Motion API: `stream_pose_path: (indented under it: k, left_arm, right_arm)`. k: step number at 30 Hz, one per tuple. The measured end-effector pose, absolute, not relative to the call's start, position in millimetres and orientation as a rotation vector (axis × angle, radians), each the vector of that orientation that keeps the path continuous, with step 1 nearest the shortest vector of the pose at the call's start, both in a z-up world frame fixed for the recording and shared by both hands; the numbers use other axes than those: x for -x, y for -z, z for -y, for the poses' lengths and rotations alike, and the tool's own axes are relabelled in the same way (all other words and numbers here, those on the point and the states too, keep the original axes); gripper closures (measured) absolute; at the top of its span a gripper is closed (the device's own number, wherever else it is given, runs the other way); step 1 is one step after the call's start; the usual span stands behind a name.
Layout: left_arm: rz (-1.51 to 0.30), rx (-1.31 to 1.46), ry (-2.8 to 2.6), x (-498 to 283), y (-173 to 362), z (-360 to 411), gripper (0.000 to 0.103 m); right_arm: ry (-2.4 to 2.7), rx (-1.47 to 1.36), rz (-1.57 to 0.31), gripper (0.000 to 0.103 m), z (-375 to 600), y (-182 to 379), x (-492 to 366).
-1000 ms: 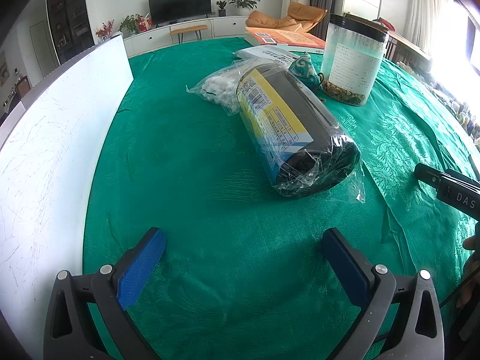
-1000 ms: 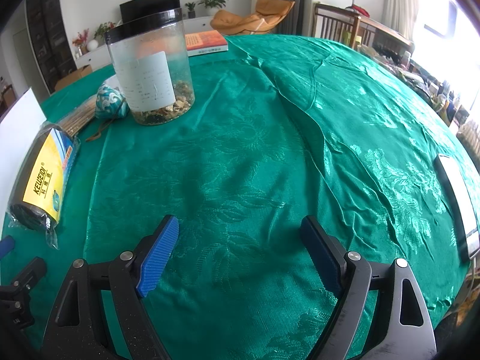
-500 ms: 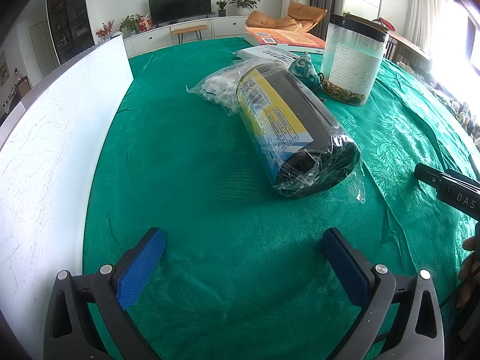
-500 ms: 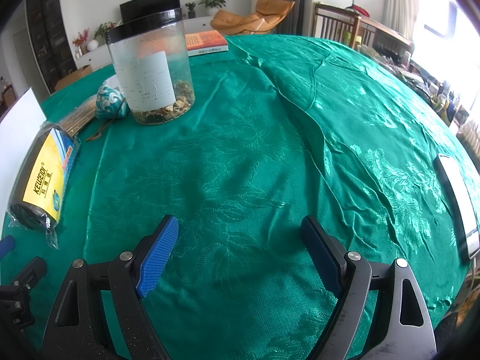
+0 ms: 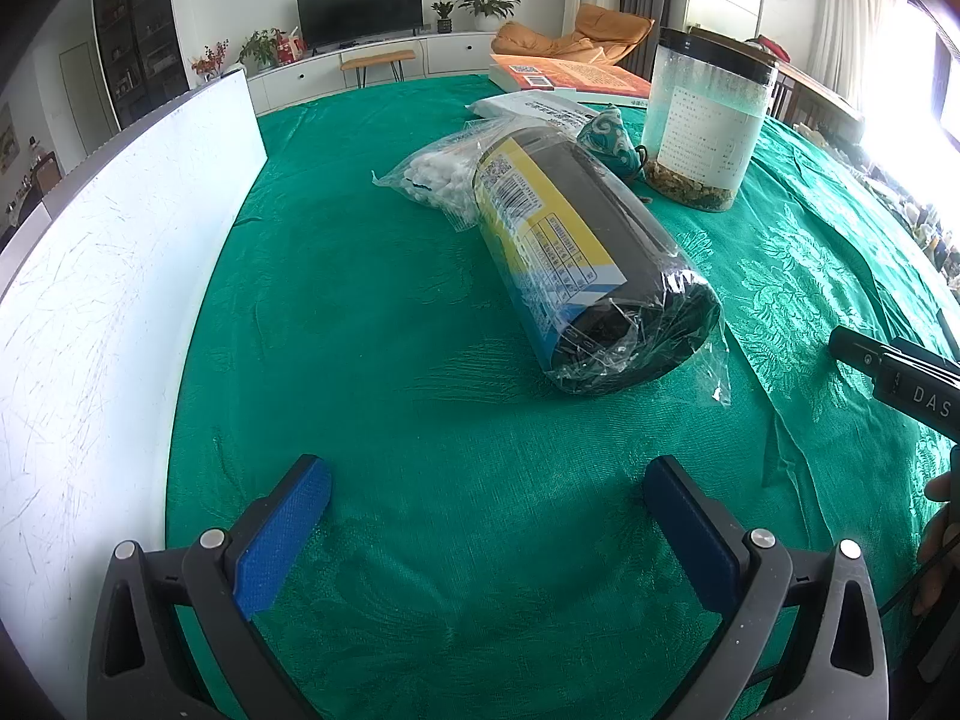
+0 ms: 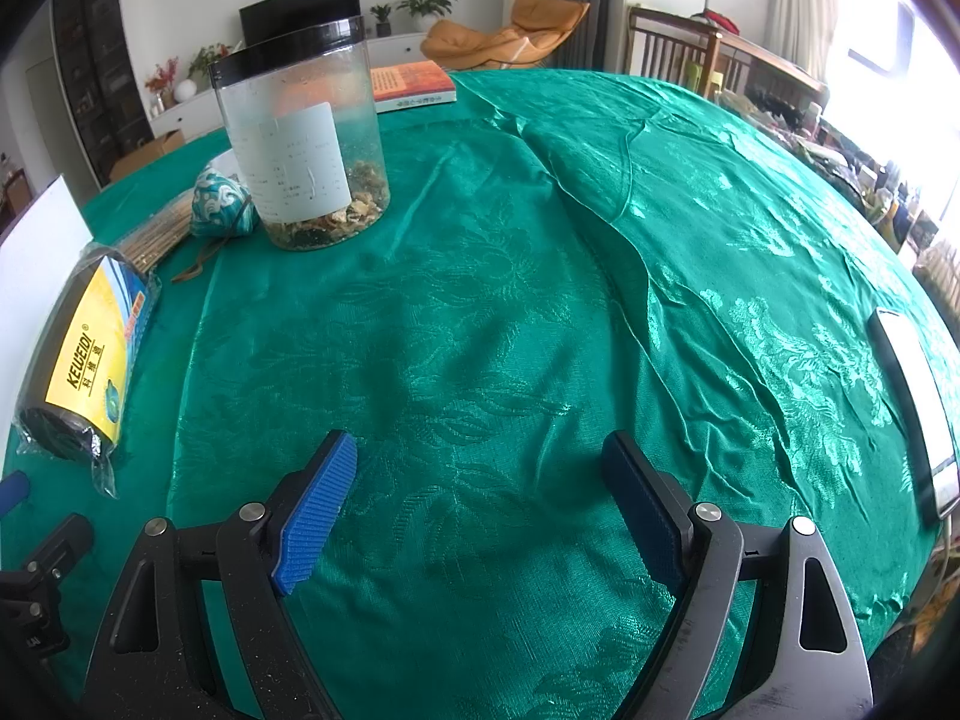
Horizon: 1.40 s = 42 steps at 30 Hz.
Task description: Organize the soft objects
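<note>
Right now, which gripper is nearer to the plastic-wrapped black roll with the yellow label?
Left. The left gripper faces the black roll, which lies just ahead of it. The right gripper sits off to the roll's right, pointing past it.

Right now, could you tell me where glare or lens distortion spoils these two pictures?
Left wrist view: the window at the far right is blown out white, the white board bows from fisheye curvature, and the wrapped roll shows small glints. Right wrist view: window glare washes the upper right, and sheen streaks the green tablecloth.
</note>
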<state>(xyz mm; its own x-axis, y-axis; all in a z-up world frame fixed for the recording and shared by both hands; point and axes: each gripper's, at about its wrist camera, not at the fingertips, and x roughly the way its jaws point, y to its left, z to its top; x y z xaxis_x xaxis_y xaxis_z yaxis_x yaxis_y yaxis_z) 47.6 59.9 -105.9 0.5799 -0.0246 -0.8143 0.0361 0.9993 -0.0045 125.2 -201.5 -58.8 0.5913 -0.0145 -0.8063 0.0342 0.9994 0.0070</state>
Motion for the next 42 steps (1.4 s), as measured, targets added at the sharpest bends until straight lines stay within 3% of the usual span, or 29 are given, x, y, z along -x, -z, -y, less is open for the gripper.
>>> stream_pose_path:
  k: [31,35,42]
  left_arm:
    - [-0.943,-0.044,0.084,-36,107,-63,0.000]
    - [-0.941,-0.043,0.084,-35,107,-63,0.000]
    - [-0.942,-0.043,0.084,-36,107,-63,0.000]
  right_arm:
    - [0.005,-0.059,-0.933,0.017,205,56,-123]
    - [-0.189,-0.309,-0.885,0.017,214,42,-121]
    - [-0.581,-0.300,-0.971,0.017,127,11,-150]
